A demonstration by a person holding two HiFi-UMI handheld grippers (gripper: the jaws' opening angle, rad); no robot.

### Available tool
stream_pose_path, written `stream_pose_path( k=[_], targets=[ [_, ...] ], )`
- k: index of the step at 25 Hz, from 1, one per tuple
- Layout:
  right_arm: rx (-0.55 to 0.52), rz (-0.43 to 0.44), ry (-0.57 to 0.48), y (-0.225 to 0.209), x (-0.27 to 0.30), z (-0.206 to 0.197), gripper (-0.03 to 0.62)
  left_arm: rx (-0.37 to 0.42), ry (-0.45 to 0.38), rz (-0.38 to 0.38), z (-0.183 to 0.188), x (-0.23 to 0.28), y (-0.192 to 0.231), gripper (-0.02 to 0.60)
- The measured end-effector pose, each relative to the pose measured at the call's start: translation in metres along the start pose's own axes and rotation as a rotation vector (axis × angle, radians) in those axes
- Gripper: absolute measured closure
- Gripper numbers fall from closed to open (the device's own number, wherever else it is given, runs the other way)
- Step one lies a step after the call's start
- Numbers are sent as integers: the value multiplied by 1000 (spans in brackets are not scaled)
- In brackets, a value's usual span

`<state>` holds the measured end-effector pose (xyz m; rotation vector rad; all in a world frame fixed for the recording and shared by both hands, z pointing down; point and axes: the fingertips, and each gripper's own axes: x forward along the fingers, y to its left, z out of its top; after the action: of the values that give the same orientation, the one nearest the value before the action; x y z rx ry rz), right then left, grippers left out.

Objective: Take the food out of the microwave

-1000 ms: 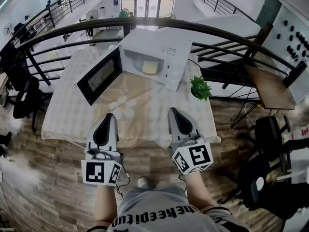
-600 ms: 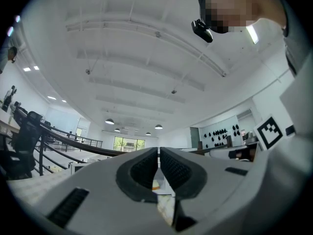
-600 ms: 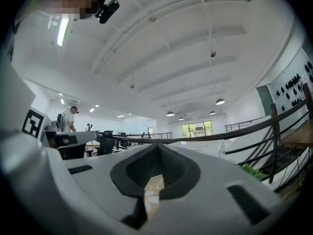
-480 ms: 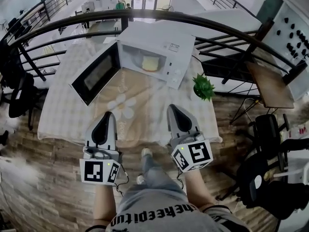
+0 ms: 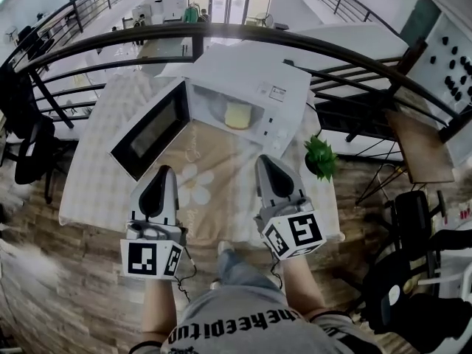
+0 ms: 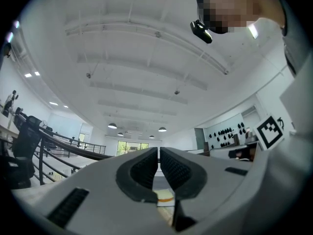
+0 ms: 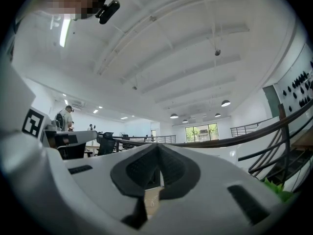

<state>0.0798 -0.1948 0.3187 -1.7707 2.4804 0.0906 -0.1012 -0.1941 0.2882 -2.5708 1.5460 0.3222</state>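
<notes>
A white microwave (image 5: 254, 87) stands at the far side of the table with its black-windowed door (image 5: 151, 127) swung wide to the left. Inside it lies the pale yellow food (image 5: 237, 114). My left gripper (image 5: 164, 171) hovers over the table's near edge, below the open door, with its jaws together and empty. My right gripper (image 5: 263, 159) is level with it, just in front of the microwave's lower right corner, also shut and empty. Both point towards the microwave. In the gripper views the left gripper (image 6: 159, 151) and the right gripper (image 7: 159, 148) show closed pads with nothing between them.
A checked and flowered cloth covers the table (image 5: 96, 175). A small green potted plant (image 5: 321, 157) sits at the table's right side, close to my right gripper. A dark curved railing (image 5: 221, 32) runs behind the microwave. Office chairs (image 5: 29, 142) stand left, a brown side table (image 5: 424, 142) right.
Both grippers and the person have moved forward towards the table. The microwave now sits nearer and larger in the head view. The jaws have stayed closed.
</notes>
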Motion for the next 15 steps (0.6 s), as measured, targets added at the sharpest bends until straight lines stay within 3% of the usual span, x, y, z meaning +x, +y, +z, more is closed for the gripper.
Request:
stream_pose_path(
  k=[15],
  targets=[
    [-30,54,18,-42,98,-8,589,34,-10,92,-12,72,44,566]
  ],
)
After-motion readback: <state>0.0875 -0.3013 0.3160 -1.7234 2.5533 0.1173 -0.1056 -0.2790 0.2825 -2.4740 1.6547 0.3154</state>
